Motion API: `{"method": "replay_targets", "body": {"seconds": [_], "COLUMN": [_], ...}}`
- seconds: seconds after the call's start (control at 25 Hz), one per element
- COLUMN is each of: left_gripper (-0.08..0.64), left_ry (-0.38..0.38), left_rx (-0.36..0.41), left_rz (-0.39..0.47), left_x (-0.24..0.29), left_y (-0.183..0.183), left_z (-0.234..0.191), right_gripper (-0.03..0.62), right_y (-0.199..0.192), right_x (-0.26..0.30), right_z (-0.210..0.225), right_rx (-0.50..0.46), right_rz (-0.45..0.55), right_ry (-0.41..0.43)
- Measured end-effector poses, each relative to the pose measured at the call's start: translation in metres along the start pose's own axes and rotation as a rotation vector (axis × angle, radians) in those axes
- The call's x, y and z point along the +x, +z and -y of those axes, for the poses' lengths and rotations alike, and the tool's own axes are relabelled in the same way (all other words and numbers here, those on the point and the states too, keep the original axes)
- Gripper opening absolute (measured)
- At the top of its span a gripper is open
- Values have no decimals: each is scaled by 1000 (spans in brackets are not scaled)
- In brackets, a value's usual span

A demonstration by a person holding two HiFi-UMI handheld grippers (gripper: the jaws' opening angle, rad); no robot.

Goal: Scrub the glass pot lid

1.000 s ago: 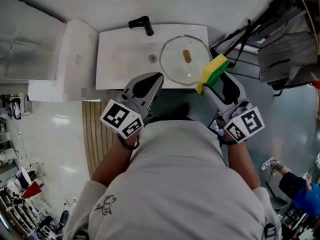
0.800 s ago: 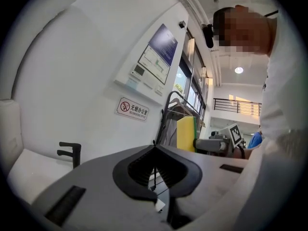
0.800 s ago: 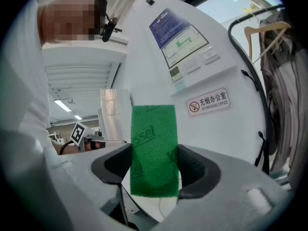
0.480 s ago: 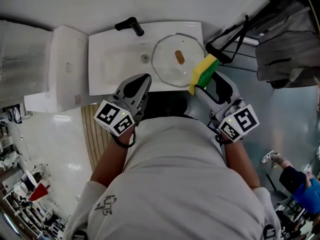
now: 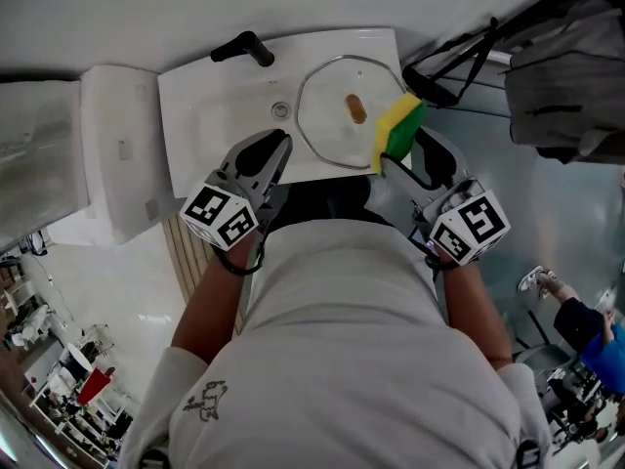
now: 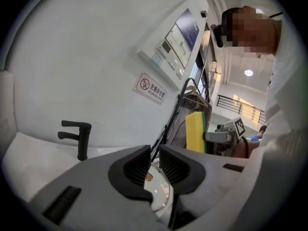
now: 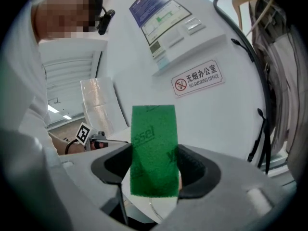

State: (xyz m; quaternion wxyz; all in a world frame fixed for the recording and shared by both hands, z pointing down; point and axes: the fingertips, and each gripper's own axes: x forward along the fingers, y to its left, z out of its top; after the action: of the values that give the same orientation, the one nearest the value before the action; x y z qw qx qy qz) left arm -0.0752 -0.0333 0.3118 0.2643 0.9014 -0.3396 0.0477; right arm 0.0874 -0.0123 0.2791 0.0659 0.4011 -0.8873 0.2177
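Note:
A round glass pot lid with a brown knob lies in the right part of the white sink. My left gripper hovers over the sink's front edge, just left of the lid. Its jaws are opening, a narrow gap shows between them and nothing is in it. Part of the lid shows below them. My right gripper is shut on a yellow and green sponge held upright at the lid's right rim. The sponge's green face fills the space between the right pads.
A black faucet stands at the sink's back left. A white counter block adjoins the sink on the left. A black rack with a grey bag stands at the right. A slatted mat lies on the floor.
The head view has swung slightly. Both grippers stay at the sink's front edge, and the sponge remains in the right gripper beside the lid's rim.

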Motion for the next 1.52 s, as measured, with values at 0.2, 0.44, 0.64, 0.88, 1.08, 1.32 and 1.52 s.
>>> {"method": "replay_targets", "body": {"seconds": [0.2, 0.44, 0.64, 0.88, 1.08, 1.32, 1.52], "left_gripper": [109, 180, 227, 256, 264, 264, 217], "left_ry": [-20, -91, -151, -192, -215, -262, -310], "left_rx": [-85, -225, -351, -447, -524, -553, -615], "left_rz": [-91, -235, -363, -479, -508, -501, -497], "left_x": [20, 47, 64, 86, 101, 117, 120], "left_y": [-28, -80, -133, -180, -206, -222, -231], "left_z": [-49, -97, -125, -154, -174, -182, -180], "right_gripper": [290, 290, 291, 291, 291, 291, 293], "right_y": [-20, -66, -105, -146, -185, -225, -245], "right_x": [30, 67, 94, 114, 130, 154, 177], "right_z": [11, 18, 15, 30, 27, 14, 7], "right_rx": [-14, -3, 3, 9, -10, -106, -300], "right_rz": [-73, -180, -267, -350, -467, -612, -735], "right_ry": [-27, -47, -51, -94, -72, -37, -43]}}
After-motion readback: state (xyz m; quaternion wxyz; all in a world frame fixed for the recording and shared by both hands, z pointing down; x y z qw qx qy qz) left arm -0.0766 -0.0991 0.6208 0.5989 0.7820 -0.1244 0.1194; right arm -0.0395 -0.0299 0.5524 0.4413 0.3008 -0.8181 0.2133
